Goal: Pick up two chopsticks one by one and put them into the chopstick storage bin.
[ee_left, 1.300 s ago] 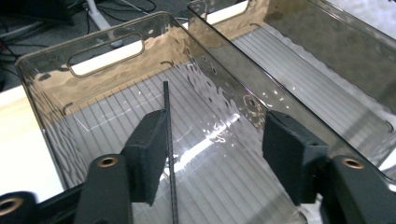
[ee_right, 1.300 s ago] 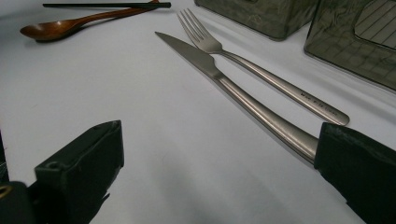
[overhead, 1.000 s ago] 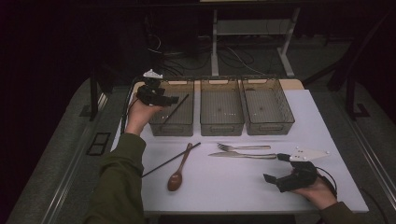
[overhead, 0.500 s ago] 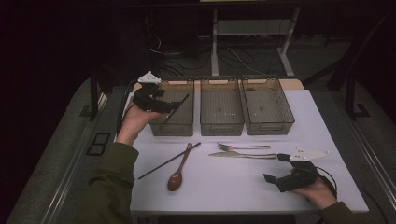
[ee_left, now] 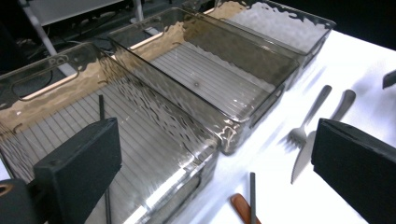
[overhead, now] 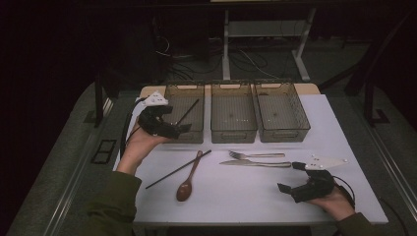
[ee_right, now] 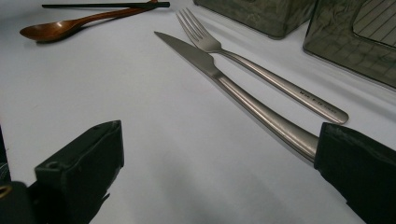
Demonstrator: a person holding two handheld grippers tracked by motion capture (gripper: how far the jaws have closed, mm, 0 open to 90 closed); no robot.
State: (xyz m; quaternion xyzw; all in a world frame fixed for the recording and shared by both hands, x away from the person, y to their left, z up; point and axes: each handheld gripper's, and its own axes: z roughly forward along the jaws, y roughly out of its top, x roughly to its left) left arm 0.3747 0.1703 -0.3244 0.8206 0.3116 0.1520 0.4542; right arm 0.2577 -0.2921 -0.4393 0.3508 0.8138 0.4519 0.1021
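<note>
White tabletop held one chopstick [overhead: 178, 169]; left gripper [overhead: 179, 129], jaws just opened empty, should approach low; right gripper [overhead: 289, 177] sat open.

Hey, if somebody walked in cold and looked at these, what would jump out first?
Probably the three clear plastic bins in a row at the back of the white table, the left one holding a black chopstick. Next, the cutlery in front: a brown wooden spoon crossing a second black chopstick, and a steel fork beside a steel knife.
</note>
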